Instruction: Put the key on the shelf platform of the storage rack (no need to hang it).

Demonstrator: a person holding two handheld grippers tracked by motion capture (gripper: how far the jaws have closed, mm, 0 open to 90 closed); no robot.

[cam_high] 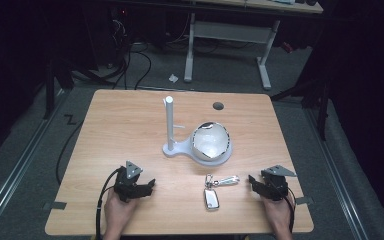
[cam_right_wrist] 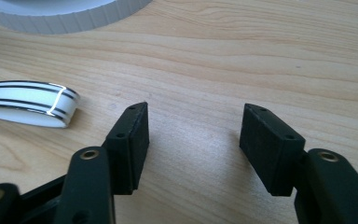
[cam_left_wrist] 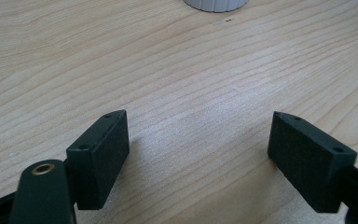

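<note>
Now both claws rest released at the near edge of the bench, with a key fob between them

High view: left claw (cam_high: 147, 186) and right claw (cam_high: 252, 180) gape empty; the key fob (cam_high: 211, 198) with its metal clip (cam_high: 227, 180) lies near centre, a white stand (cam_high: 170, 125) and bowl (cam_high: 211, 141) beyond. Left gripper view: bare wood between its spread jaws. Right gripper view: the fob's glossy end (cam_right_wrist: 28, 102) lies to the left. Likely light, hard, slippery; pinch the fob's flat body across its width
</note>
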